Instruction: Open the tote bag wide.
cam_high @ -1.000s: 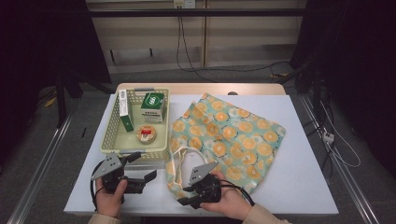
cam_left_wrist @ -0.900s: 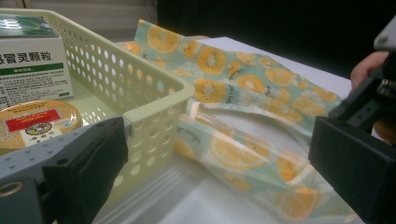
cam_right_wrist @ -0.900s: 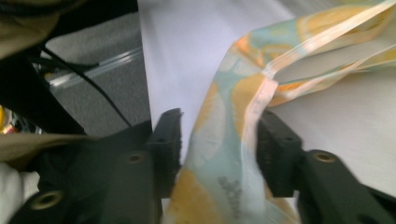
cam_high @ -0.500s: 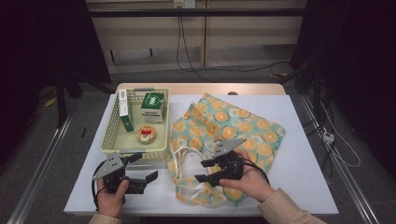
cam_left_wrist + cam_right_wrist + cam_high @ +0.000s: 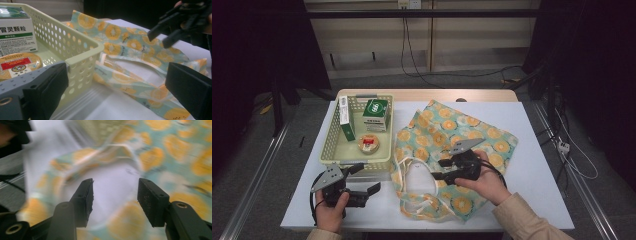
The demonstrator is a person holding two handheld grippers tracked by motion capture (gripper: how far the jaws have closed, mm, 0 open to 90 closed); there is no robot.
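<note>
Orange-and-teal printed cloth bag [image 5: 452, 145] lies flat on the white counter [image 5: 537, 190], just right of the pale perforated basket [image 5: 332, 145], its white handles [image 5: 422, 172] looped toward the near edge. Right claw [image 5: 438, 169] hovers above the bag over the handles, jaws parted with nothing between them, having just narrowed slightly. Left claw [image 5: 368, 180] wide, unloaded, at the basket's near corner. Basket holds a green box [image 5: 376, 114] and a round tin [image 5: 368, 144].
</note>
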